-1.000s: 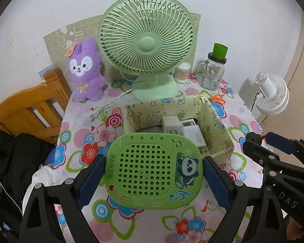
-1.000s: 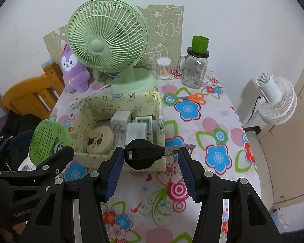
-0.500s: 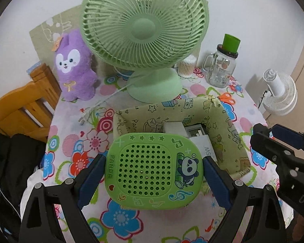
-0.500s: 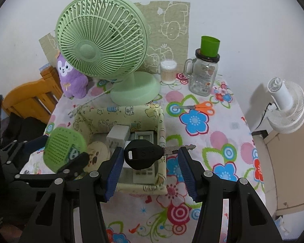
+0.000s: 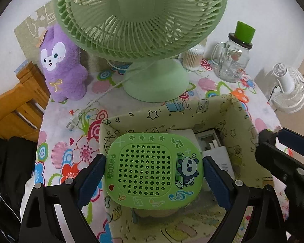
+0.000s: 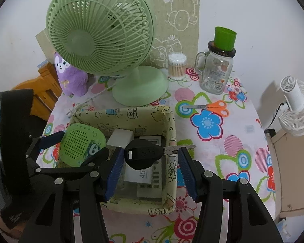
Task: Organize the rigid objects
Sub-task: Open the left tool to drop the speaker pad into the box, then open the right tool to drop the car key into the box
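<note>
Left gripper (image 5: 153, 169) clamped on green panda speaker (image 5: 154, 170), held over the left end of the fabric bin (image 6: 168, 125). Right gripper (image 6: 151, 158) clamped on black key (image 6: 143, 154), blade pointing right, above the bin's right side. Bin sits on a floral-cloth tabletop (image 6: 223, 141) against a white wall. Behind it: green desk fan (image 6: 103, 40), purple plush (image 5: 60, 64), glass jar mug (image 6: 216, 70), orange scissors (image 6: 210, 107). Wooden chair (image 5: 14, 105) left; white fan (image 6: 295, 105) right.

You hold the green panda case (image 5: 153, 171) flat above the yellow fabric box (image 5: 241, 125), and the black key (image 6: 145, 154) level over its right wall.
</note>
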Motion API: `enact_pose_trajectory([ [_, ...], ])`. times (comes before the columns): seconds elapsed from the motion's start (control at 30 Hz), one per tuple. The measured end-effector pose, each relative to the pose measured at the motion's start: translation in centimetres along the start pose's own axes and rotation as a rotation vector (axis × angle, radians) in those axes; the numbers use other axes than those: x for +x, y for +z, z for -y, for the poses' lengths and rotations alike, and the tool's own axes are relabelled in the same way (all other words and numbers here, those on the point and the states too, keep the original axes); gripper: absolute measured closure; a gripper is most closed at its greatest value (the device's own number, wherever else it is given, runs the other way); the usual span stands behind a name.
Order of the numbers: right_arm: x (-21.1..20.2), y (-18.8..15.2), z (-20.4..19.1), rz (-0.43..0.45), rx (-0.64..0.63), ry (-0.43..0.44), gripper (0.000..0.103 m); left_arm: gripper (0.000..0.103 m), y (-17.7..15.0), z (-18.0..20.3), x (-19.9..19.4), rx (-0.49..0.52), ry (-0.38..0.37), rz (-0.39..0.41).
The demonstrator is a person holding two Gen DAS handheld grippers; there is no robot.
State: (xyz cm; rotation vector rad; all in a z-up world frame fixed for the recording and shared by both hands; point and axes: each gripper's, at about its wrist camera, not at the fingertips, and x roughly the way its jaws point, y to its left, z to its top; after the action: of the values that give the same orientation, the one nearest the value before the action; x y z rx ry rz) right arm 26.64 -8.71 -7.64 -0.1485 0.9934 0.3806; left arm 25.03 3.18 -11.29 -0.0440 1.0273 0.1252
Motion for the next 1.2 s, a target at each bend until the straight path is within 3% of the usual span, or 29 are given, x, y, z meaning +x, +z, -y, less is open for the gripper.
enact_pose_trajectory([
  [0.63, 0.1, -0.3, -0.1, -0.015, 0.008, -0.008, 0.046, 0.000, 0.2, -1.3, -1.6, 0.000, 0.036, 0.034],
  [1.2, 0.2, -1.7, -1.7, -0.038, -0.040, 0.015, 0.046, 0.000, -4.3, -3.3, -4.9, -0.017, 0.088, -0.010],
])
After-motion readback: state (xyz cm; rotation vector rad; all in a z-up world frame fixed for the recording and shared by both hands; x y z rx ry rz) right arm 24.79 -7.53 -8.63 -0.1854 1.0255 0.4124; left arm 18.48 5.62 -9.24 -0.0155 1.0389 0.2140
